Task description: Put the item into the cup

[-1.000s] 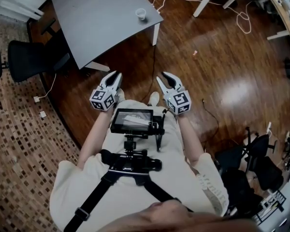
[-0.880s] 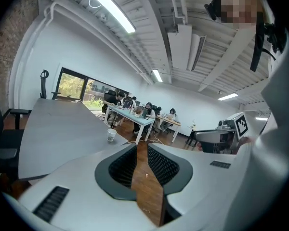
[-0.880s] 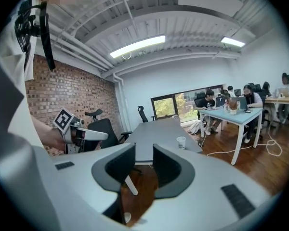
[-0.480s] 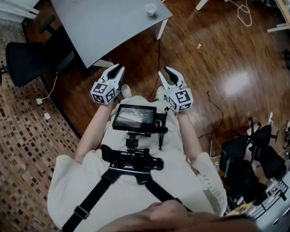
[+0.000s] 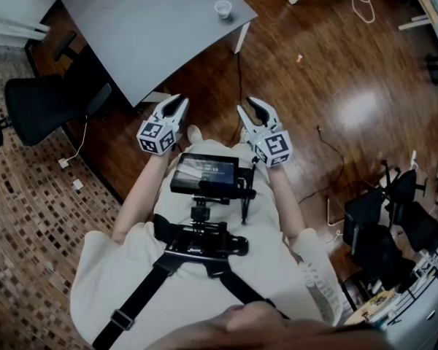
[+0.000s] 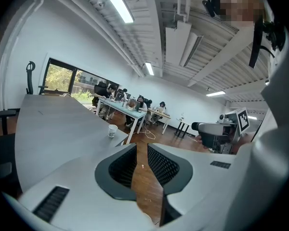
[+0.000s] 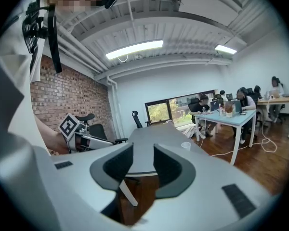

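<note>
Left gripper [image 5: 174,106] and right gripper [image 5: 250,108] are held empty at the waist, jaws narrowly apart, seemingly because the small item [image 5: 299,58] lies on the floor [image 5: 350,57], well apart from the cup [image 5: 223,8] on the counter [image 5: 146,31]

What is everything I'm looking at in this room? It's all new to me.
table: one, grey, upper left
cup: one, white, on the table near its corner
small item: one, pale orange, on the floor right of the table
office chair: one, black, left of the table
cables: a few, white, on the floor, top right
black chairs: a cluster, lower right
wood floor: brown, glossy, centre and right
carpet: brown, patterned, left
seated people: several, at a pale blue desk far off
screen: one, black, on the person's chest
left gripper: white, black pads, jaws apart, empty
right gripper: the same, jaws apart, empty
</note>
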A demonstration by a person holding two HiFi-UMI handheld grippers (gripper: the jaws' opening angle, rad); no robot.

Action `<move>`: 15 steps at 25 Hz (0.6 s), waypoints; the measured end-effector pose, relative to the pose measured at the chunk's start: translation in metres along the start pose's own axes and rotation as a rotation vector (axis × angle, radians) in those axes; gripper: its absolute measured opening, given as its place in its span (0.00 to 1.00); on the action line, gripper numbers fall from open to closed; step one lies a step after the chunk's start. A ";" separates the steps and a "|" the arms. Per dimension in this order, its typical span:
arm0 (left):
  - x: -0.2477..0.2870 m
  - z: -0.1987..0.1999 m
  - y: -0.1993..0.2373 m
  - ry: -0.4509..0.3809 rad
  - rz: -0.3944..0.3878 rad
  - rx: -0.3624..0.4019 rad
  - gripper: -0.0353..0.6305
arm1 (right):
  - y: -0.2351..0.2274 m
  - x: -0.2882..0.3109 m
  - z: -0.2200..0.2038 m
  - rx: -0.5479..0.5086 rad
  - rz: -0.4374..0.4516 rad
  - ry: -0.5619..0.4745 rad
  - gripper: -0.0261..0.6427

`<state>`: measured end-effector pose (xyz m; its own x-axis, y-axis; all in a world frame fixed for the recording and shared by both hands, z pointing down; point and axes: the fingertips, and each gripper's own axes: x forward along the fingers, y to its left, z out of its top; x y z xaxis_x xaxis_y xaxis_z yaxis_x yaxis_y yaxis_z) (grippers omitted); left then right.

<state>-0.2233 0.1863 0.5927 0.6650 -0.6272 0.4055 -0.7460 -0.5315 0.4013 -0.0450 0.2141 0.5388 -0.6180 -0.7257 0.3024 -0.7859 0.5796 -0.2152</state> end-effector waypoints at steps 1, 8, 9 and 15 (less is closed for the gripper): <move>0.002 0.000 0.000 0.001 -0.003 0.000 0.15 | -0.002 0.000 -0.004 -0.001 -0.003 0.010 0.28; 0.011 -0.002 -0.005 0.005 -0.020 -0.006 0.15 | -0.010 0.000 -0.017 0.014 -0.019 0.053 0.31; 0.012 -0.003 -0.006 0.007 -0.021 -0.006 0.15 | -0.011 0.001 -0.019 0.011 -0.022 0.054 0.31; 0.013 -0.003 -0.006 0.013 -0.024 -0.008 0.15 | -0.008 0.005 -0.021 -0.018 -0.030 0.064 0.30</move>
<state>-0.2105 0.1833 0.5981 0.6829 -0.6068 0.4068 -0.7298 -0.5411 0.4178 -0.0412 0.2136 0.5615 -0.5915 -0.7176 0.3677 -0.8030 0.5653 -0.1886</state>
